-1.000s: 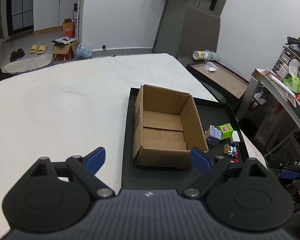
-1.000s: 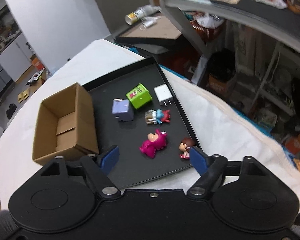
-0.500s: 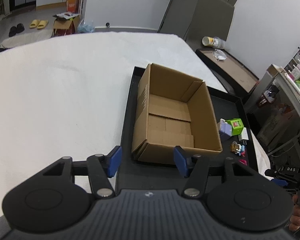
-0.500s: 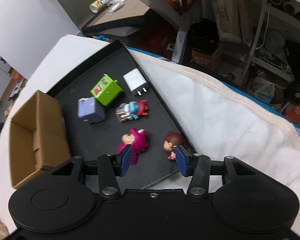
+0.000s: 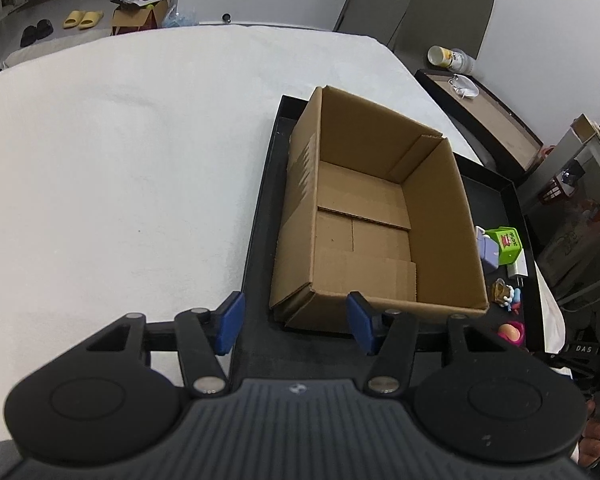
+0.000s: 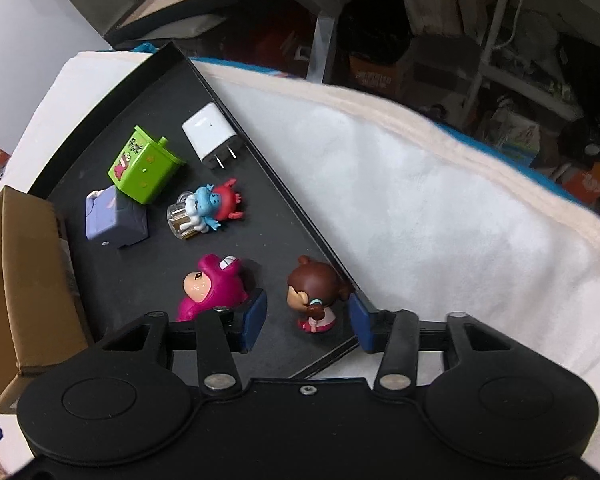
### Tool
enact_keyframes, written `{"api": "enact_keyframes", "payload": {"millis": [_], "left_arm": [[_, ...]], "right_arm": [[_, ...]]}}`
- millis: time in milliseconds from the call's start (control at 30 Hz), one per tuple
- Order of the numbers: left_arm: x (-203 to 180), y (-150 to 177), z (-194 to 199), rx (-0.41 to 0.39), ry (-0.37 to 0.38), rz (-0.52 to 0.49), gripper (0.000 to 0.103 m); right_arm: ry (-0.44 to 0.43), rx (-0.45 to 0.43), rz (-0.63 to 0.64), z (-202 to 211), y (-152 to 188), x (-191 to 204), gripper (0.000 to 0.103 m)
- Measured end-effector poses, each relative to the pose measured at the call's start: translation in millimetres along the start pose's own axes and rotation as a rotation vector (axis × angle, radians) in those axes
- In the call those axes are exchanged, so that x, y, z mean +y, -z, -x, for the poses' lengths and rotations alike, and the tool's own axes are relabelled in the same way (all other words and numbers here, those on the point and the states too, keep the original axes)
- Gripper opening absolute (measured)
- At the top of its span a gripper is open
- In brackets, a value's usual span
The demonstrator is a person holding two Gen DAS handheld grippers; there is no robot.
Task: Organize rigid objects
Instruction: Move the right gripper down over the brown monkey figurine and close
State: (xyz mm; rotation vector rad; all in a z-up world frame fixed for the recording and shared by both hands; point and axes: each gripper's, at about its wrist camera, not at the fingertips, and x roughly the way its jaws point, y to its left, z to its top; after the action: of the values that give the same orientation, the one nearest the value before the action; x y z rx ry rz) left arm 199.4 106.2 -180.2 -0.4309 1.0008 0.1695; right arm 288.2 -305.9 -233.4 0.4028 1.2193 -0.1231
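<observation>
An open, empty cardboard box (image 5: 380,216) stands on a black tray (image 5: 264,216); it also shows at the left of the right wrist view (image 6: 20,280). My left gripper (image 5: 292,322) is open just before the box's near left corner. My right gripper (image 6: 306,320) is open, its jaws on either side of a brown-haired doll figure (image 6: 314,296) at the tray's (image 6: 148,84) near right rim, not closed on it. A magenta figure (image 6: 212,288) lies by the left fingertip. Beyond lie a blue-and-red figure (image 6: 208,208), a purple block (image 6: 114,218), a green cube (image 6: 144,164) and a white charger (image 6: 212,134).
The tray sits on a white cloth-covered table (image 5: 120,152); the cloth's edge (image 6: 480,148) drops off to the right. Beyond it are shelves and floor clutter (image 6: 500,40). A low dark table with a can (image 5: 448,58) stands behind.
Both grippers moved forward and down. The left gripper narrowed, then opened a little. The right gripper narrowed and came around the brown-haired doll figure.
</observation>
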Motion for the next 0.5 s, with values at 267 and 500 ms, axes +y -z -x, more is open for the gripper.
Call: {"api": "enact_keyframes", "payload": {"millis": [267,500], "left_arm": [[0,-1,-15,0.022,0.025,0.003,0.051],[-3,-14,3,-0.046,0.061,0.02,0.052]], "right_arm": [[0.023,0.033,0.005,-17,-2,0,0.038],[0.042,0.04,0.006,-24,-3,6,0.038]]}}
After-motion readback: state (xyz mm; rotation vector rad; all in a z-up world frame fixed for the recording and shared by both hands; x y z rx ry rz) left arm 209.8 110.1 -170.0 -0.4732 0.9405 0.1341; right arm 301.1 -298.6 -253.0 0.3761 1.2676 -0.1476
